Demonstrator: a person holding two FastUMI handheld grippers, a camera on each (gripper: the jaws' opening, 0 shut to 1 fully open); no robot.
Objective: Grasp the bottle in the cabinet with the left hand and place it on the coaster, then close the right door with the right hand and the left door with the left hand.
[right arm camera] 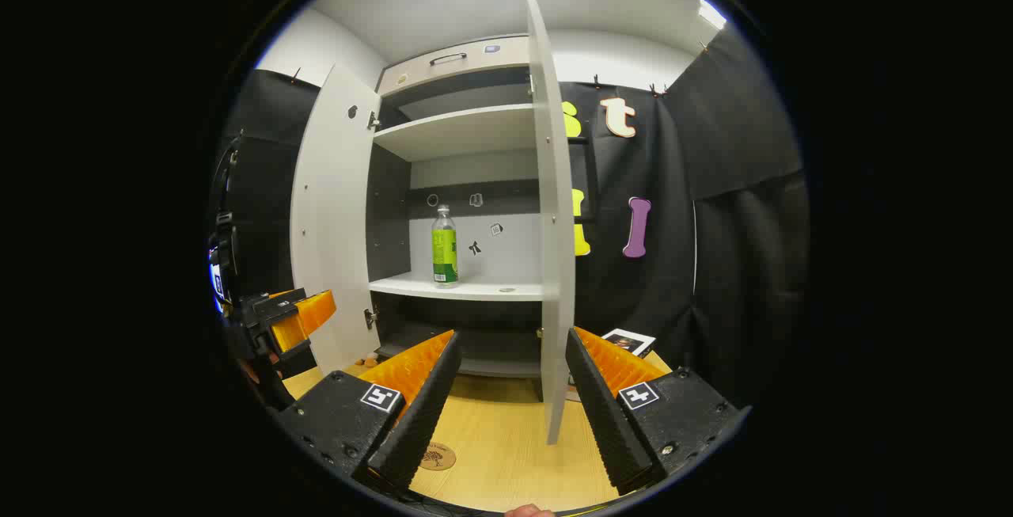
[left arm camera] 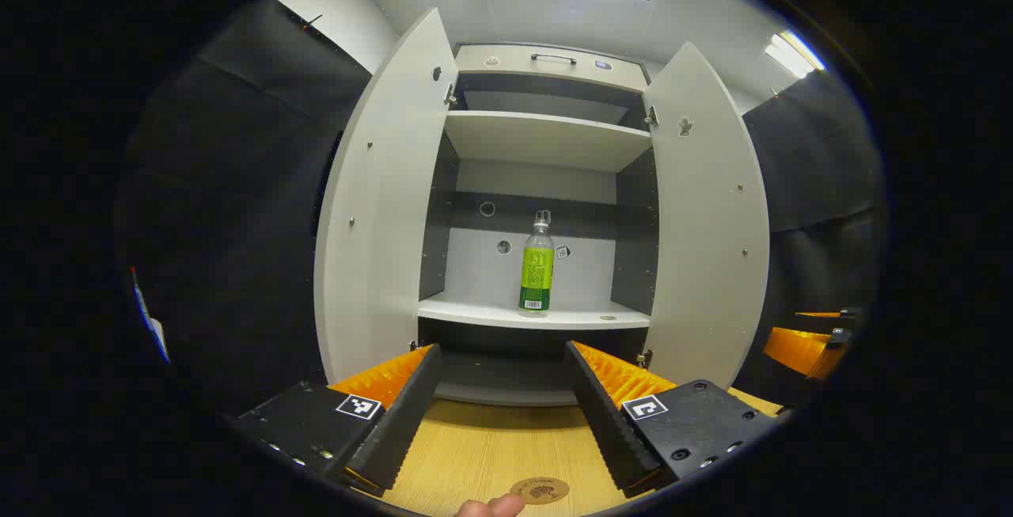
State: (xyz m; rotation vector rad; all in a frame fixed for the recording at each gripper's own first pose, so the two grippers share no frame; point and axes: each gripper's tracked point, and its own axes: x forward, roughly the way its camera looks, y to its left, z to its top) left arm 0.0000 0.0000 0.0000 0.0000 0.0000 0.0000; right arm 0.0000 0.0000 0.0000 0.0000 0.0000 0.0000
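Bottle [left arm camera: 536,271] placement has not begun: nearest the camera in the left gripper view, the left gripper [left arm camera: 501,414] hangs spread wide and empty over the wooden table [left arm camera: 483,454], with the round coaster [left arm camera: 539,490] lying flat on the wood just below its fingers and a fingertip [left arm camera: 491,507] beside the coaster at the bottom edge. In the right gripper view the right gripper [right arm camera: 510,398] is likewise spread apart and holds nothing, the coaster [right arm camera: 437,456] showing low to its left on the table [right arm camera: 506,454]. Farther off stands the cabinet [left arm camera: 546,184] with its 2 doors swung open, the left door [left arm camera: 380,200] and the right door [left arm camera: 704,216]; in the right gripper view the right door [right arm camera: 554,208] is seen nearly edge-on between that gripper's fingers. Deepest in, the bottle stands upright on the lower shelf [left arm camera: 586,315], near the shelf's middle, clear of both grippers.
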